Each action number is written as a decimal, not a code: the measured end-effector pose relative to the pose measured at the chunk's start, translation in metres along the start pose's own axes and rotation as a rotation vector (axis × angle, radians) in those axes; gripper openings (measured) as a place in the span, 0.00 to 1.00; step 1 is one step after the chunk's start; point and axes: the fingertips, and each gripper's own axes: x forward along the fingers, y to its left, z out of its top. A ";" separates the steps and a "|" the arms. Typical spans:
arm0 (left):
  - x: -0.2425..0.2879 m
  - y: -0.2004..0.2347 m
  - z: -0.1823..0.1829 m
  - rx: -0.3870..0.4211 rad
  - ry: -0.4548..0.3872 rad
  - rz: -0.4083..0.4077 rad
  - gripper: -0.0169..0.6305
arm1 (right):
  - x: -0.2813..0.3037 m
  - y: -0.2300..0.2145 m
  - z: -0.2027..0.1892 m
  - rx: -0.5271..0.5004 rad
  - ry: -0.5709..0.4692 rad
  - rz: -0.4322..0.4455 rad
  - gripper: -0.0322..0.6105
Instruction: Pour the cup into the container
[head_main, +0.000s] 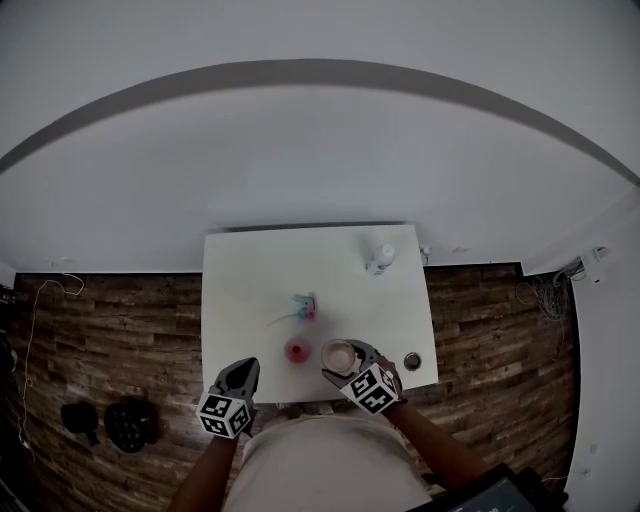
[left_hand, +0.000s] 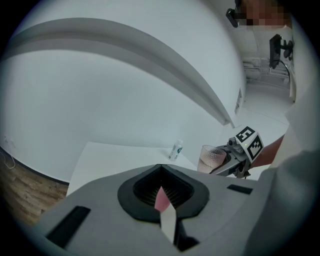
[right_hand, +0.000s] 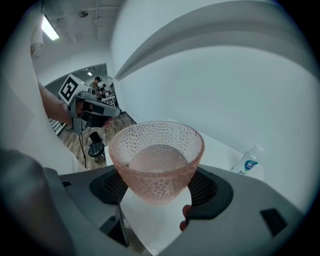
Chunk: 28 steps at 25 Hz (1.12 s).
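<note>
A pink dimpled glass cup (right_hand: 156, 162) holding some clear liquid sits upright in my right gripper (right_hand: 159, 186), which is shut on its lower part. From the head view the cup (head_main: 339, 354) is near the front edge of the white table (head_main: 250, 280), just right of a small round pink-red container (head_main: 297, 350). My left gripper (head_main: 238, 376) hovers at the table's front left corner, jaws together and holding nothing. In the left gripper view, the cup (left_hand: 212, 159) shows to the right, and only a pink sliver appears between the left gripper's (left_hand: 162, 199) jaws.
A small clear bottle (head_main: 380, 257) stands at the table's far right. A pink and teal item (head_main: 305, 307) lies mid-table, beyond the container. A small metal round thing (head_main: 412, 360) sits at the front right. Black objects (head_main: 110, 422) rest on the wooden floor to the left.
</note>
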 end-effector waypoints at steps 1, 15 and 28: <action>-0.001 0.001 0.000 0.003 0.001 -0.002 0.04 | 0.001 0.002 0.002 -0.004 0.002 0.005 0.61; -0.007 0.017 -0.007 0.014 0.012 0.025 0.04 | 0.008 0.019 0.018 -0.032 0.025 0.062 0.61; -0.005 0.011 -0.011 0.001 0.001 0.028 0.04 | 0.004 0.021 0.017 -0.055 0.050 0.077 0.61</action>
